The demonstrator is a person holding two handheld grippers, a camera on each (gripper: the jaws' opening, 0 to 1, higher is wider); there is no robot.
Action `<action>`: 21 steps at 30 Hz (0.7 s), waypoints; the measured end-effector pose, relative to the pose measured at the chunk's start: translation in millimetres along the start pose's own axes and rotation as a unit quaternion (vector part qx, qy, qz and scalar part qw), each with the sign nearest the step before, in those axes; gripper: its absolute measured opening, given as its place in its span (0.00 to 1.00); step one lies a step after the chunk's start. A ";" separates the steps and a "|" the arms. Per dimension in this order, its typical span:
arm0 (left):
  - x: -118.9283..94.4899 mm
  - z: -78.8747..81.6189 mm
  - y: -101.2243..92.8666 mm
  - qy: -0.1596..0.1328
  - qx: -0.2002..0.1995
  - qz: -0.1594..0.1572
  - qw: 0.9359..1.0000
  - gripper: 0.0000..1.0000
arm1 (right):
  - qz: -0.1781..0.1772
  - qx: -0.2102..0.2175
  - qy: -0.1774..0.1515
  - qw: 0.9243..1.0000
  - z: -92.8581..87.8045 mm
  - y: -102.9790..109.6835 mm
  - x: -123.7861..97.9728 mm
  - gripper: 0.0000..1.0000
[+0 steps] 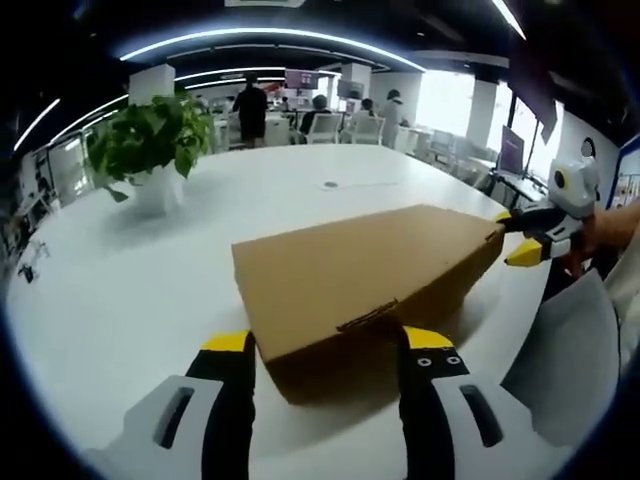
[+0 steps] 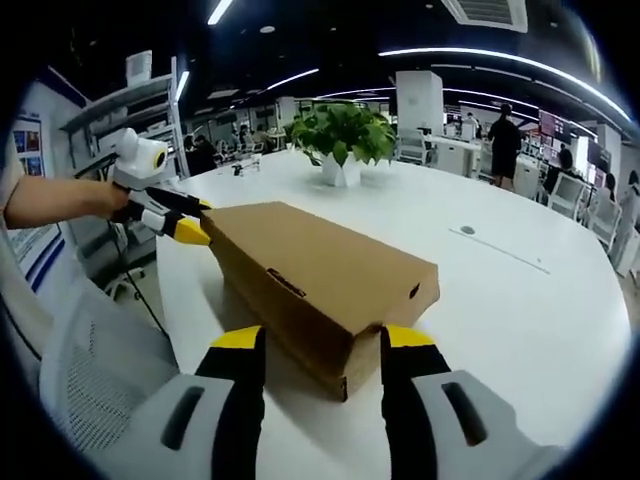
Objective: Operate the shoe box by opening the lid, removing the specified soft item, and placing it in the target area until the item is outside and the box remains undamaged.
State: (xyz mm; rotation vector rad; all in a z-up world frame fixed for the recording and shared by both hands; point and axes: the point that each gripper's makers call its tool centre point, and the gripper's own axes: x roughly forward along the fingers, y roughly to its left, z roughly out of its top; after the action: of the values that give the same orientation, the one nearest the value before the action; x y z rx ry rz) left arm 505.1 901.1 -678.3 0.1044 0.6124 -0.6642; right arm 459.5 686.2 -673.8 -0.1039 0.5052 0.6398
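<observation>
The yellow-tipped jaws of the left gripper are held apart, straddling one short end of the closed brown cardboard shoe box, with nothing clamped between them. At the opposite short end, the right gripper is likewise seen spread wide across the box corner nearest it, empty. The box is laid flat on the round white table, its long axis running from one gripper to the other, so each end is equally close to one hand. The lid is judged to be still shut; a slit-like tab on the long side wall is taken as the likely opening edge, and it is reached more readily from the left gripper's end. The soft item is hidden inside. Well beyond the box, a green potted plant in a white pot is set on the table, clear of any lifting path. Grey chair backs are crowded against the table edge near the person's hand
</observation>
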 end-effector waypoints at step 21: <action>-8.9 53.3 1.0 -0.052 0.036 0.006 0.998 0.68 | -0.014 -0.046 -0.043 0.998 50.4 -17.0 -7.2 0.42</action>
State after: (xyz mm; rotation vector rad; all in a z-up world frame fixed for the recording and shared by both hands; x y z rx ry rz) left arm 526.7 891.8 -629.7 0.1389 0.4879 -0.6764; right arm 485.9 681.0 -627.3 -0.1694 0.3912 0.6384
